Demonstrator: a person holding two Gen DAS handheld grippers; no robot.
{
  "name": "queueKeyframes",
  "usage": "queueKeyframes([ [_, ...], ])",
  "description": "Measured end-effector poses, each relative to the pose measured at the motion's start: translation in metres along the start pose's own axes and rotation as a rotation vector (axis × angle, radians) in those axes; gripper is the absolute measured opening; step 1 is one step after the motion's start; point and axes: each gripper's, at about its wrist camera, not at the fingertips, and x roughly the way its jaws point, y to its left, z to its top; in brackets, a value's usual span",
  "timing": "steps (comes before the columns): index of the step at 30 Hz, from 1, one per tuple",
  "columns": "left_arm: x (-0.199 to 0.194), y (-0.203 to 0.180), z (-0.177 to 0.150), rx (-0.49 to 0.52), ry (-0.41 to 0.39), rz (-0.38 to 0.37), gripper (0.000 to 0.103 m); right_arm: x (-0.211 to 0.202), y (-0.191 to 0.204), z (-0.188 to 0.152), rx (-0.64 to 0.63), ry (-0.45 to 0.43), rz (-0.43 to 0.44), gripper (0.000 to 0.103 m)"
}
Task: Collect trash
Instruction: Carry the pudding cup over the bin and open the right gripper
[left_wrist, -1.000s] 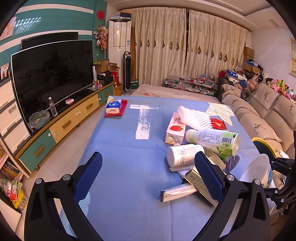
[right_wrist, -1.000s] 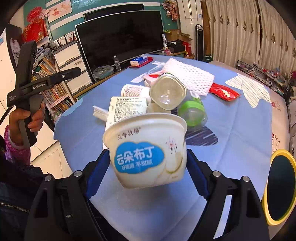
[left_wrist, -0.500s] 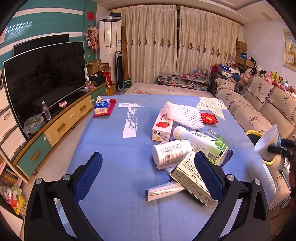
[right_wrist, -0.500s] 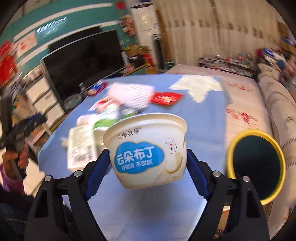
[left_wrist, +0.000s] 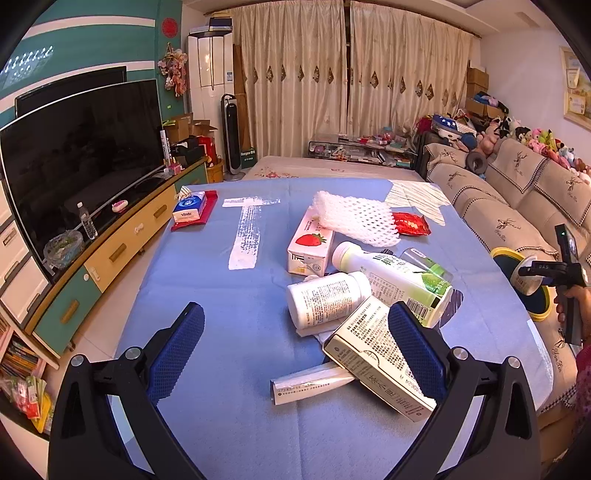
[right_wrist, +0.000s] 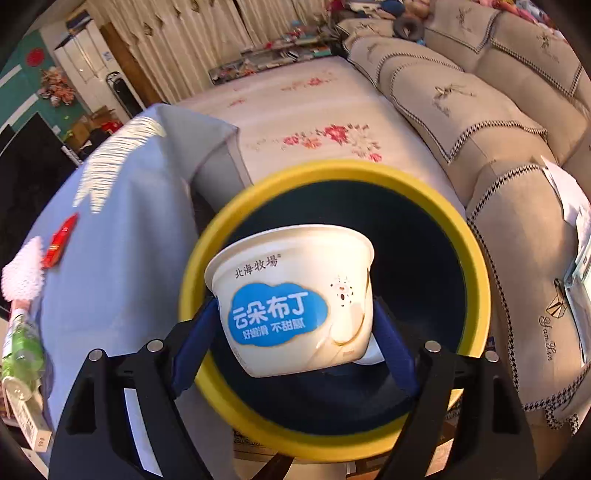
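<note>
White pudding cup (right_wrist: 295, 299) with a blue cloud label: pinched at its sides between the blue pads of the right gripper (right_wrist: 295, 332), jaws spread wide around it, rim tilted up and away from the camera. Cup hangs directly over the dark mouth of the yellow-rimmed bin (right_wrist: 476, 266), which stands between the blue-covered bench (right_wrist: 110, 258) and the beige sofa (right_wrist: 480, 122). From the left wrist view the same cup (left_wrist: 526, 275) shows small at the right edge, above the bin (left_wrist: 504, 253), with a hand (left_wrist: 572, 306) on the gripper handle. Left gripper (left_wrist: 295, 350): jaws spread, nothing between the pads, hovering over the bench (left_wrist: 221, 295). Remaining trash lies clustered on the bench: a paper carton (left_wrist: 373, 354) partly behind the right pad, white pill bottle (left_wrist: 327, 299), green-and-white drink bottle (left_wrist: 391, 277), strawberry carton (left_wrist: 308, 243), white foam net (left_wrist: 354, 218), red wrapper (left_wrist: 412, 223), flat white tube (left_wrist: 310, 382).
</note>
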Motion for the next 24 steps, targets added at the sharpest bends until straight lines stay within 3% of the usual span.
queueKeyframes([
  [5, 0.006, -0.005, 0.003, 0.015, 0.008, 0.001, 0.098, 0.029, -0.007, 0.001, 0.03, 0.053, -0.025, 0.078],
  [8, 0.01, -0.007, 0.005, 0.02, 0.013, -0.002, 0.098, 0.035, -0.009, -0.001, 0.042, 0.067, -0.026, 0.085],
  [24, 0.024, -0.012, 0.005, 0.052, 0.034, -0.013, 0.098, -0.034, 0.027, -0.053, -0.012, -0.067, 0.047, 0.088],
])
